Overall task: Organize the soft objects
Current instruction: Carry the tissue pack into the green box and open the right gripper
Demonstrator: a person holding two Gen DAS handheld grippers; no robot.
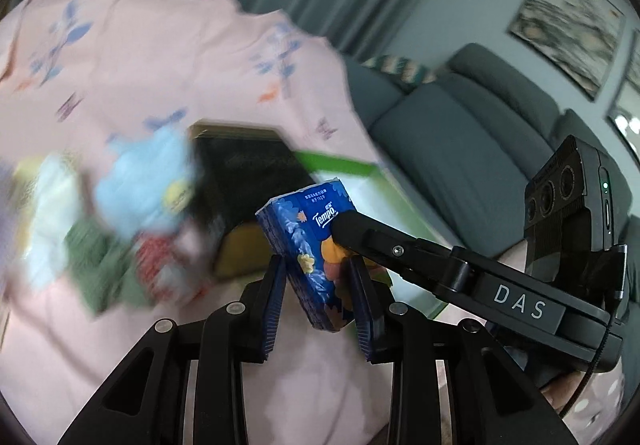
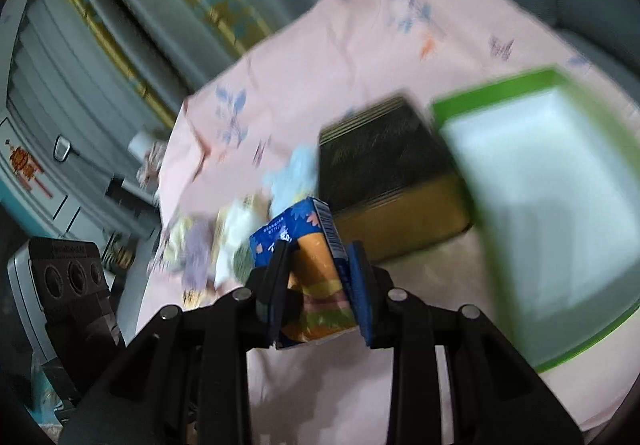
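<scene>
Tissue pack [image 1: 308, 241] held aloft over the pink-clothed desk [image 1: 160, 57], tilted, caught between both tools at once. Pinched across its narrow sides by the right gripper [image 2: 318, 269], jaws pressed onto the wrapper, judging by the right wrist view. Straddled lower down by the left gripper [image 1: 320, 281], one pad against the pack and a sliver of gap at the other; cannot tell whether those jaws are truly clamping or merely bracketing it. Probably doubled up this way to hand over or re-square a slippery, squashy packet before setting it down. Beyond, a blurred heap of soft items [image 1: 140, 197] bunched to the left on the cloth, a black-and-yellow box [image 1: 248, 173] just behind the pack, and a green-rimmed white tray [image 2: 496, 89] beside that box, likely the drop spot. Box edge close in the path toward the tray; worth lifting clear of it. Grey sofa [image 1: 460, 133] well apart at the back.
</scene>
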